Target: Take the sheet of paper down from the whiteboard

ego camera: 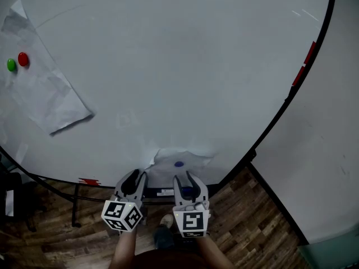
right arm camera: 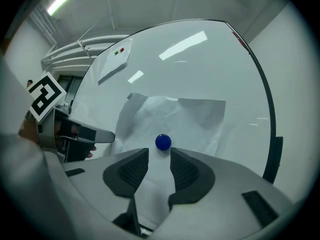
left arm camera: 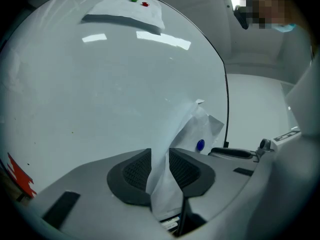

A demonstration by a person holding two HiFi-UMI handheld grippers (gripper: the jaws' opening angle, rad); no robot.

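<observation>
The sheet of paper hangs low on the whiteboard, near its bottom edge, crumpled and pinned by a single blue magnet near its middle. Its left edge is peeled away from the board and runs in between the pads of the left tongs, which are closed on it. The right tongs hold nothing. Their jaws stand wide apart, pointing level at the board, and the magnet sits just past the tips in line with the gap.

The step in hand looks to be freeing the magnet while the other hand keeps the paper. To do it well, the right tongs should go straight forward until the pads flank the magnet, then close on its sides and not on the paper under it. Pull it off squarely, so the sheet is not dragged or torn. The left grip should stay firm but slack in pull, since tugging against a pinned sheet could rip it.

Far up the board on the left, a second sheet sits under a red magnet and a green magnet, well apart from the work.
</observation>
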